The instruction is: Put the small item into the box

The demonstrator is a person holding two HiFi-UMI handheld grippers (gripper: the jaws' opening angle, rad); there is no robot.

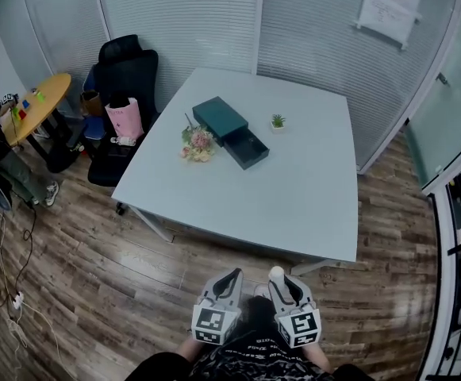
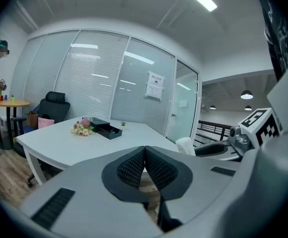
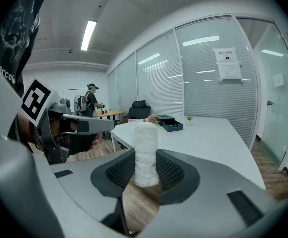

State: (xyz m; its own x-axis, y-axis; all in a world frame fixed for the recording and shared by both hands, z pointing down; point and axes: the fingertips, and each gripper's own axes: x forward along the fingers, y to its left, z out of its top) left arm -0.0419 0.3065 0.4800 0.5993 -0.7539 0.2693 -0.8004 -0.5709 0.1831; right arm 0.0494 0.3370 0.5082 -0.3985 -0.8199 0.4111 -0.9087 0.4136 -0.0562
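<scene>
My right gripper [image 1: 278,279] is shut on a small white cylindrical roll [image 3: 145,151], which stands upright between its pads. The roll's top also shows in the head view [image 1: 276,274] and the left gripper view [image 2: 186,144]. My left gripper [image 1: 232,279] is shut with nothing in it; its ribbed pads [image 2: 134,166] meet. Both grippers hang side by side over the wooden floor, short of the white table's [image 1: 309,205] near edge. A dark teal box [image 1: 244,148] lies open on the table's far half, its lid [image 1: 219,116] beside it. The box also shows in both gripper views [image 2: 108,129] [image 3: 172,125].
A small bunch of flowers [image 1: 198,144] lies left of the box, and a tiny potted plant [image 1: 278,121] stands behind it. A black office chair [image 1: 123,74] with a pink bag [image 1: 125,117] stands left of the table. Farther left are a round yellow table [image 1: 38,103] and a person [image 3: 91,97]. Glass walls close the back and right.
</scene>
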